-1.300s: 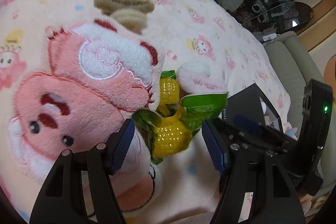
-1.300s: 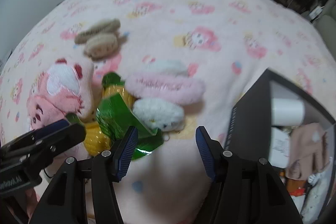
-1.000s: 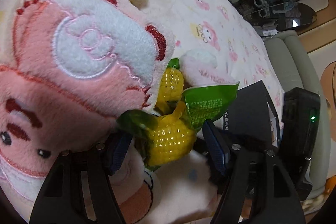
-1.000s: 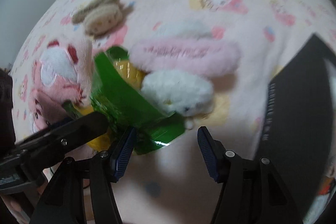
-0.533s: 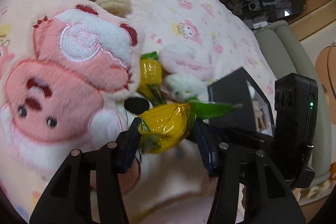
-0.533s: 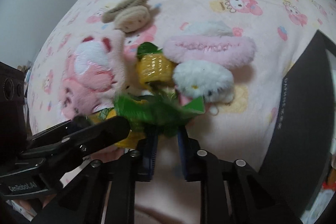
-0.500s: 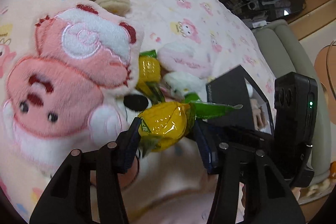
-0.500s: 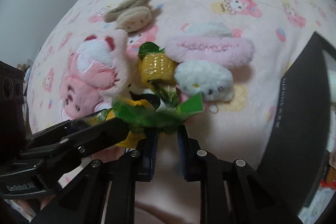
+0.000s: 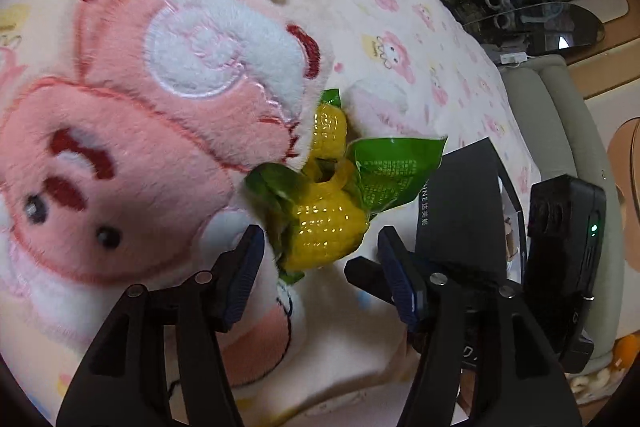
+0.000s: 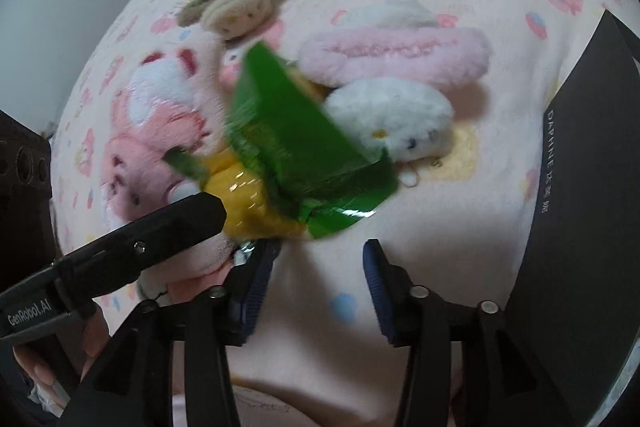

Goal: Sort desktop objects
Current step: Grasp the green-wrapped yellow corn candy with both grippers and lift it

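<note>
Both grippers, left gripper (image 9: 320, 267) and right gripper (image 10: 316, 283), have just opened to a middling gap, releasing the yellow corn snack packet in green plastic wrap (image 9: 326, 227), which now lies at twelve o'clock of the left jaws, unsorted, beside the pink plush toy (image 9: 140, 147).

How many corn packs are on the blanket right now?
2. One lies just ahead of the left fingers; the other sits behind it, against the pink plush. More may hide under plush.

Motion blur smears the corn packet (image 10: 296, 155); the black box (image 10: 580, 227) runs off-frame.
</note>
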Tool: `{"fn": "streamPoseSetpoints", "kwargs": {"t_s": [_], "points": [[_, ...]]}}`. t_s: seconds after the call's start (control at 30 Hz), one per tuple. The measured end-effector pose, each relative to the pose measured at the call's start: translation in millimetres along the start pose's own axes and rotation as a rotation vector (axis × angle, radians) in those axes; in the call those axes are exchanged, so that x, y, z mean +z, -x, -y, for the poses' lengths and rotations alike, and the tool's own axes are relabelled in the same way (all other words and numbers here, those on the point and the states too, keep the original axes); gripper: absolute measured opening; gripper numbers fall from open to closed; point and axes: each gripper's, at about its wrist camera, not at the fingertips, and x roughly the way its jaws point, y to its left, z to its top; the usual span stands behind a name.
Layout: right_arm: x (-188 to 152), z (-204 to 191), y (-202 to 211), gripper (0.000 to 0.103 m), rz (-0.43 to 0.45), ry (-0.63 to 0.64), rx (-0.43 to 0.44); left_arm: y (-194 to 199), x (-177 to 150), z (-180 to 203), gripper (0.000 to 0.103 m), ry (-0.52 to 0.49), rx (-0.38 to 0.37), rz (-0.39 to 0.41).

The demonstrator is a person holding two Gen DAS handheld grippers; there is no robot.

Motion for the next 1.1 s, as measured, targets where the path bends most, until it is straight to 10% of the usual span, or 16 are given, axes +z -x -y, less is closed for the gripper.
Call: {"fn": "streamPoseSetpoints", "kwargs": {"t_s": [0.3, 0.6, 1.1], "points": [[7, -2, -20, 0.063, -0.062, 0.007, 0.05, -23, 6, 0, 0.064, -0.013, 0.028, -0.041], [1, -18, -15, 0.032, -0.02, 0.056, 0.132, -5, -2, 8, 0.057, -0.055, 0.057, -0.001], [-16, -47, 30, 0.029, 0.053, 0.103, 0.179, 40, -20, 34, 0.057, -0.116, 0.012, 0.053]]}}
